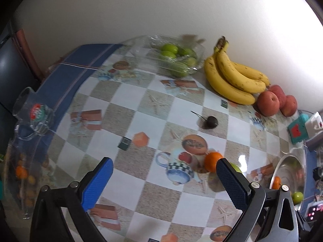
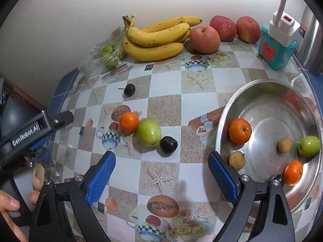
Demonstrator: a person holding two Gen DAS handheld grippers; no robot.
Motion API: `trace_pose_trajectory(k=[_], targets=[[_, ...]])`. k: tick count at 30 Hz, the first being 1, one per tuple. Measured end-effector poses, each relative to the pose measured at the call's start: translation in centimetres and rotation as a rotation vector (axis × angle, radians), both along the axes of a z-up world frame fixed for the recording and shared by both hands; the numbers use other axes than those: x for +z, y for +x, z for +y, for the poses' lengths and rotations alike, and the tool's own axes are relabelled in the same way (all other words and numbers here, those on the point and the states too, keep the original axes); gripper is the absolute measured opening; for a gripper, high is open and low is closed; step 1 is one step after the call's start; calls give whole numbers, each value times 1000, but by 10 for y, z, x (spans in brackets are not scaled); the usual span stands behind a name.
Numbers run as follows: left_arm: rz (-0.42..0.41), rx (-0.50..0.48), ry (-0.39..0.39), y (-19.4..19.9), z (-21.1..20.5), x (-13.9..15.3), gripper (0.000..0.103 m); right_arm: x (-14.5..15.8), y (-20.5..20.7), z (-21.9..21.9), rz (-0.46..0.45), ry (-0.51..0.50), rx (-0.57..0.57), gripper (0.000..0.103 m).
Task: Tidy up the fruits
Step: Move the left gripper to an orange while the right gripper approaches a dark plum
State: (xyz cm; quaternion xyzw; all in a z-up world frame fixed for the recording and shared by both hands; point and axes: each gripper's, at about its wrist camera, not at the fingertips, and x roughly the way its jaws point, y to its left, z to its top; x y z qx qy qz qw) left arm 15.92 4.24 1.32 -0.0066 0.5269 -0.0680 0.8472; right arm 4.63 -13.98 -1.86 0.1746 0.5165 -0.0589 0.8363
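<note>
On the patterned table an orange [image 2: 129,121], a green fruit [image 2: 149,132] and a dark plum [image 2: 168,144] lie together just ahead of my open, empty right gripper [image 2: 161,173]. A second dark fruit with a stem [image 2: 129,89] lies farther back. The steel bowl [image 2: 262,88] at right holds two oranges [image 2: 239,131], a green fruit [image 2: 308,146] and two small brown fruits [image 2: 284,144]. My left gripper [image 1: 164,179] is open and empty above the table; the orange [image 1: 213,161] sits by its right finger. The left gripper's body [image 2: 34,131] shows at the left of the right wrist view.
Bananas [image 2: 157,38] and three red apples [image 2: 205,39] lie along the back wall. A clear plastic box of green fruits [image 1: 175,57] is at back left. A teal box with a white plug [image 2: 276,46] stands at right. A glass mug [image 1: 34,113] and glass bowl sit at left.
</note>
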Motion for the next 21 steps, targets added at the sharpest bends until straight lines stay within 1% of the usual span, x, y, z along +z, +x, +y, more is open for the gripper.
trace_pose_trajectory(k=[3,5,7,10,11,13,15,18,21], targets=[[16,-21,-22,2,-7,-6,102,0,4,-1,-13,12,5,93],[26,-38,-37,3,-11,-10,99,0,7,-1,-15,11,11,86],[38,-50,-46,6,-16,-14,96,-1,10,-3,-13,16,11,72],[62,-48,-63,11,-20,-21,94,-7,15,-5,1,16,11,69],[69,-51,-72,13,-21,-24,93,-9,17,-6,5,24,12,67],[84,-58,-81,16,-24,-29,90,-14,20,-8,17,39,13,60],[95,-60,-77,19,-27,-35,89,-19,23,-10,28,39,11,58],[110,-62,-84,22,-30,-41,87,-26,25,-12,44,50,10,57],[132,-60,-104,25,-33,-47,86,-33,27,-14,64,62,7,50]])
